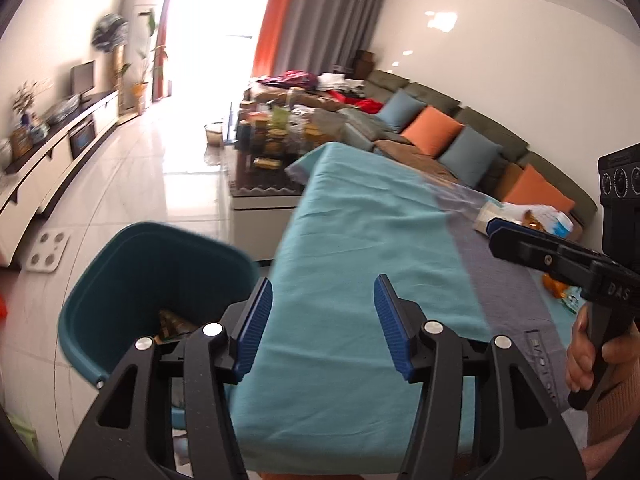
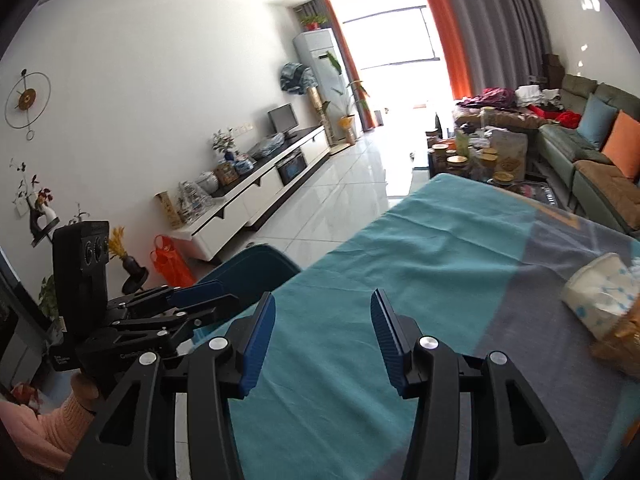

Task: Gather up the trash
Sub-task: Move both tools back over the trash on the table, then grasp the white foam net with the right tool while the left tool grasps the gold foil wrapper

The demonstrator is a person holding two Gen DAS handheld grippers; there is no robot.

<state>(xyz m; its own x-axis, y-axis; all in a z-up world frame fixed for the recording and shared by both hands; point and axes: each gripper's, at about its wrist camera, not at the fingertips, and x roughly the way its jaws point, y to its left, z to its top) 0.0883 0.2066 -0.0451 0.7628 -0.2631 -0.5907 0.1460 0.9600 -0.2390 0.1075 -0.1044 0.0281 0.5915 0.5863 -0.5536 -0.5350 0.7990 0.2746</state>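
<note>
both grippers empty over the teal tablecloth (image 1: 360, 232)
left wrist: my left gripper (image 1: 323, 324) gapes empty, teal bin (image 1: 132, 264) at nine o'clock holding trash (image 1: 174, 324). right wrist: my right gripper (image 2: 323, 340) gapes empty, tissue pack (image 2: 600, 292) at three o'clock.

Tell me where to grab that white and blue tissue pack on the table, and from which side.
Take the tissue pack across its short width, near the middle, coming from above with the right claw, which stands open and empty nearest it. The pack lies flat and looks soft, so the pads can pinch its long sides. Orange wrappers lie beside it.
</note>
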